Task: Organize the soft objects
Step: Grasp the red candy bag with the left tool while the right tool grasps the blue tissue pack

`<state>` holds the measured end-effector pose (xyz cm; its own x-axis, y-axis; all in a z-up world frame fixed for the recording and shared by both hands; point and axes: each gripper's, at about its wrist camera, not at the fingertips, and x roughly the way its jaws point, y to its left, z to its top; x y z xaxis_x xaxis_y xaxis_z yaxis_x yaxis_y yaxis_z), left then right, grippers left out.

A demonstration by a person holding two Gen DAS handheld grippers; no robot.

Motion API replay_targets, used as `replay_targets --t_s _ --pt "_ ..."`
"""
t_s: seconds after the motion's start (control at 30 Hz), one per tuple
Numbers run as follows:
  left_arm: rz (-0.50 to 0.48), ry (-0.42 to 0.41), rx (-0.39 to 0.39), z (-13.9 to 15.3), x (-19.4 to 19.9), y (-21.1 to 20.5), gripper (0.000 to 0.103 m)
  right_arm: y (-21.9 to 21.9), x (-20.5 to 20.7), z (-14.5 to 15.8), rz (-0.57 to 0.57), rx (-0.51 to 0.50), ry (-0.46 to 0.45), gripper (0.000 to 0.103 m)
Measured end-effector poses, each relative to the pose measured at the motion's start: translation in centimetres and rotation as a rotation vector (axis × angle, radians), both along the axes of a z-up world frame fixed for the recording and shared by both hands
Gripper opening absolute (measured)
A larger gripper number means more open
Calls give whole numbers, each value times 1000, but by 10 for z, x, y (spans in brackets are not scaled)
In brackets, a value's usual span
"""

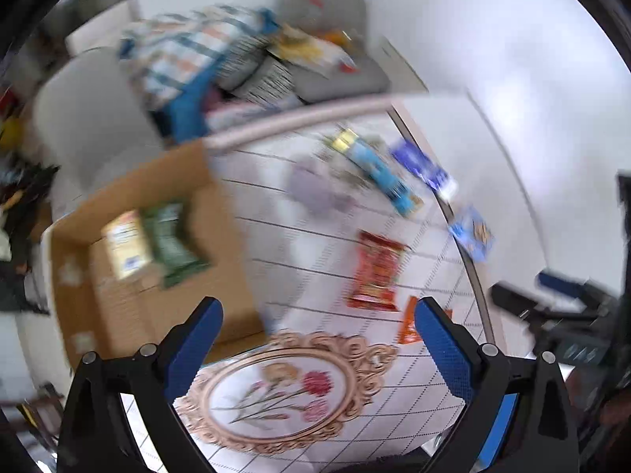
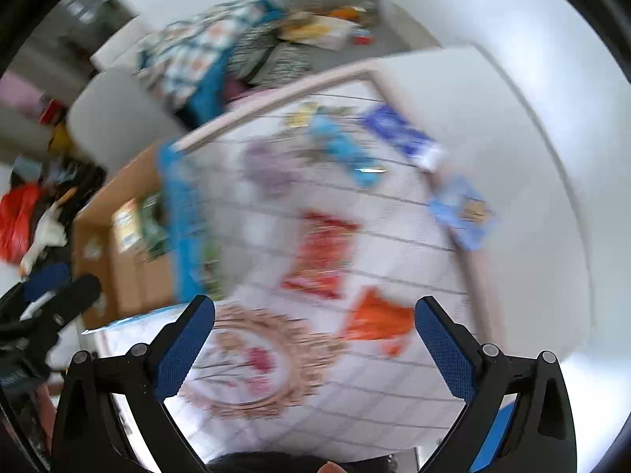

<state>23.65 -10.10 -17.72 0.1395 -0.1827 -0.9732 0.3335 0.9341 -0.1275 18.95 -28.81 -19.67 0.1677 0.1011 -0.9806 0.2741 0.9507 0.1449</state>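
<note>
Red packet (image 1: pixel 376 272), green packet (image 1: pixel 173 247), brown box (image 1: pixel 173 181).

Matt brown cardboard box (image 1: pixel 157 276), seemingly glossy plastic snack packets (image 1: pixel 376 272), textured blue fingers (image 1: pixel 445 349).

Both views were smeared with motion blur. The red packet (image 1: pixel 375 272) showed no readable print, and the orange packet (image 1: pixel 408 321) sat half hidden behind a finger of the left gripper (image 1: pixel 317 309). Inside the cardboard box (image 1: pixel 221 276), the green packet (image 1: pixel 173 244) and yellow packet (image 1: pixel 126 250) were just colour. From the right wrist, the blue packet (image 2: pixel 461 211) was streaked, and the flower medallion (image 2: pixel 252 358) was partly covered by a blue pad.
</note>
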Motion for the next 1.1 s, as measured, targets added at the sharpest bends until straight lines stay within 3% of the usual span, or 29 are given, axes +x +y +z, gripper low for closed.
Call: replay_targets --t_s 0.1,0.2,0.37,0.47,0.63,0.73,0.83,0.93,1.1 --pt "-51 95 46 -51 13 -58 100 -59 5 -27 -15 -64 62 103" --pt "-68 211 108 -109 24 -98 100 -112 26 -71 41 -122 146 103" --pt "-38 339 173 -180 30 -120 99 -147 56 -139 154 -150 255 103" --pt "-17 393 187 -205 31 -123 99 -155 73 -175 214 -141 315 103" --pt "14 426 196 -225 31 -121 98 -156 88 -208 294 -134 367 103" --pt "12 430 214 -231 29 -122 79 -157 95 -222 319 -126 385 103" --pt "0 447 230 -238 24 -125 67 -161 100 -232 316 -108 402 103" --pt "-23 427 260 -240 18 -129 66 -164 104 -240 322 -107 415 102" --pt "-24 401 265 -234 16 -132 52 -172 105 -247 316 -100 428 96"
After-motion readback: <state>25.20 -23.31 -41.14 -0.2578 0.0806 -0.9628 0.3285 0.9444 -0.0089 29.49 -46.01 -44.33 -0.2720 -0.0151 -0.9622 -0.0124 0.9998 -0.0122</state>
